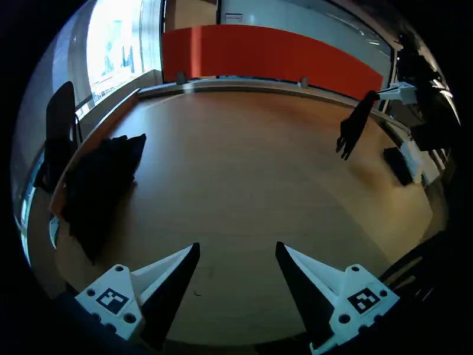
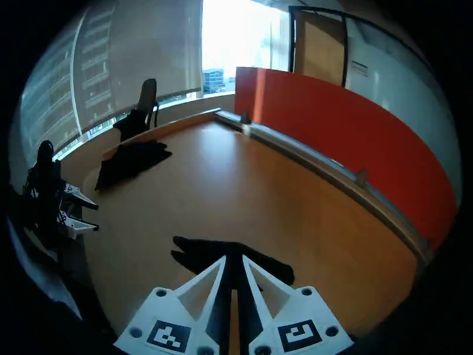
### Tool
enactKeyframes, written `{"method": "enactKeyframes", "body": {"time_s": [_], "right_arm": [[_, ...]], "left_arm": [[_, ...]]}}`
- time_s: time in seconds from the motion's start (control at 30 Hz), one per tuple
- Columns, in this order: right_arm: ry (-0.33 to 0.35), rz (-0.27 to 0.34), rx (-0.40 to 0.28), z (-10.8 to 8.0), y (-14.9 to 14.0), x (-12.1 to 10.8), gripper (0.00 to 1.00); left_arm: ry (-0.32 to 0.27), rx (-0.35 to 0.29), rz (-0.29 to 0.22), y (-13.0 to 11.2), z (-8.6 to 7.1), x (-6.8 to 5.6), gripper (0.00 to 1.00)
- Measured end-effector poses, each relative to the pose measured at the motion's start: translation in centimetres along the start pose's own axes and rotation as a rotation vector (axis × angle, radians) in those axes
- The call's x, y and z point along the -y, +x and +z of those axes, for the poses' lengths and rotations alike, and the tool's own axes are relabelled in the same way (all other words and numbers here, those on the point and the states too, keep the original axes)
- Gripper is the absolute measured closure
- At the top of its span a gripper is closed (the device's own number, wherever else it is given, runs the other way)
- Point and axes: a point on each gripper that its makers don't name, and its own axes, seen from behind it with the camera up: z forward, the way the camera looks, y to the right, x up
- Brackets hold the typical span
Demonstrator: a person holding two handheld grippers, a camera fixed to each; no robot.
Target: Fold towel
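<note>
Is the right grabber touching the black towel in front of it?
Touching. In the right gripper view, the right gripper is shut on the black towel. The left gripper view shows the towel hanging from that gripper.

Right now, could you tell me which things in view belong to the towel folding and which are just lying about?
Belong to the job:
dark towel, pinched in the right gripper
left gripper, open
wooden table

Lying about:
dark heap of cloth by the table's edge (perhaps more towels, unclear)
chair
red partition
</note>
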Motion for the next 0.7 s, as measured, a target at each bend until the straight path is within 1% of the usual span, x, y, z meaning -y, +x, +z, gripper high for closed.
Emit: {"method": "enactKeyframes", "body": {"time_s": [0.2, 0.37, 0.53, 0.7], "right_arm": [[-0.058, 0.023, 0.010, -2.8, -1.1, -4.6, 0.96], [-0.100, 0.036, 0.039, -5.1, -2.6, -8.4, 0.96], [-0.135, 0.044, 0.074, -6.9, -4.5, -11.8, 0.96], [-0.163, 0.062, 0.097, -8.4, -6.1, -14.9, 0.96]], "left_arm": [[-0.005, 0.003, 0.012, 0.1, 0.1, -0.6, 0.05], [-0.008, 0.010, 0.007, -0.1, 0.2, -1.1, 0.05], [-0.006, 0.016, 0.013, 0.0, 0.3, -1.5, 0.05], [-0.003, 0.022, 0.023, 0.3, 0.6, -2.0, 0.05]]}}
